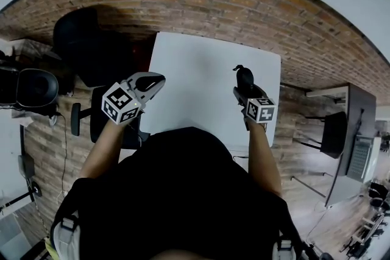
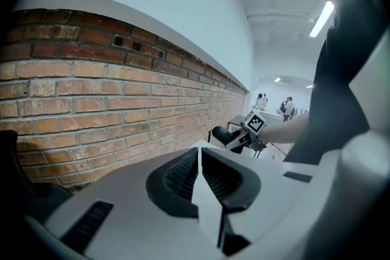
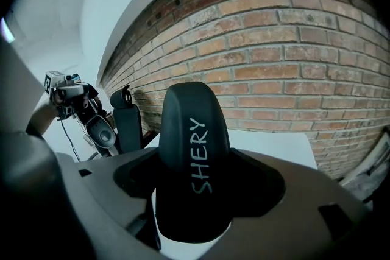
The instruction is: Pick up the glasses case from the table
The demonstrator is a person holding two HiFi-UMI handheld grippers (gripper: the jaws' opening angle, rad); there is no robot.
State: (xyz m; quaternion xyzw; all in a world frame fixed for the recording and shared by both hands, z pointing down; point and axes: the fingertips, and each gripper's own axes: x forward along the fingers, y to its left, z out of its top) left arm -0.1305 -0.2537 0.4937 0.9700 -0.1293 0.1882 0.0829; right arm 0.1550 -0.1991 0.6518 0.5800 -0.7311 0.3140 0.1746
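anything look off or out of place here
Nothing stands out. The right gripper holds the black glasses case between its jaws over the white table, and the case looks intact. The left gripper is shut and empty.

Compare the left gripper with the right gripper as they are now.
The left gripper has its fingers shut on nothing; the right gripper clamps a black glasses case. The left gripper sits at the left edge of the table, the right gripper nearer its right side. Both carry marker cubes.
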